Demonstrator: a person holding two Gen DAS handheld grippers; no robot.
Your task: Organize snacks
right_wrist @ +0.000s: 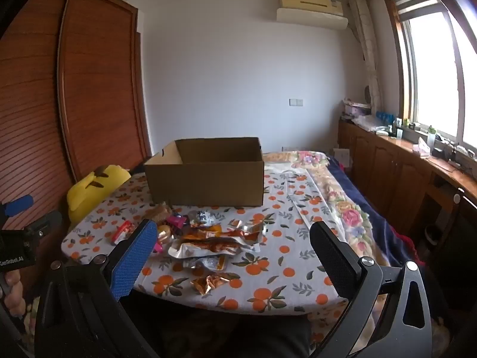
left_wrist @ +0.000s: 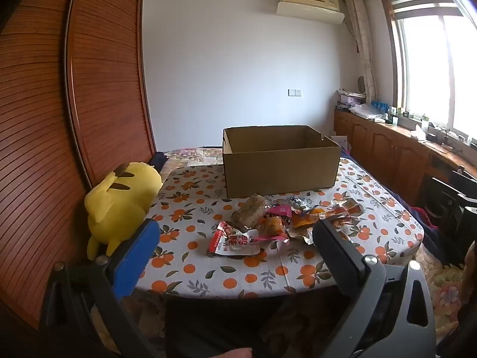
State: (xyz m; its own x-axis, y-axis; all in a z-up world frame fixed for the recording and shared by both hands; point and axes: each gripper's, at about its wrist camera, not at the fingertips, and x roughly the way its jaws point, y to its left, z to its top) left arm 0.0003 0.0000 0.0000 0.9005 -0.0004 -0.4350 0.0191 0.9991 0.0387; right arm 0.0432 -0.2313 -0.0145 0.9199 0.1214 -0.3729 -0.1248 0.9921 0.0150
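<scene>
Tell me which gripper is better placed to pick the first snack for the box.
Probably left. The left gripper frames the red-and-white packet between open jaws. The right gripper is open too, over the foil packets. The cardboard box sits behind.

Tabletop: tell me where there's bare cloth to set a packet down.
Bare orange-print tablecloth right of the snack packet pile and brown cardboard box, and left of the pile toward the yellow plush toy. Crowded: directly before the box.

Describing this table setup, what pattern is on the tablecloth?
Oranges with leaves on a white tablecloth, clearest in the right wrist view.
</scene>
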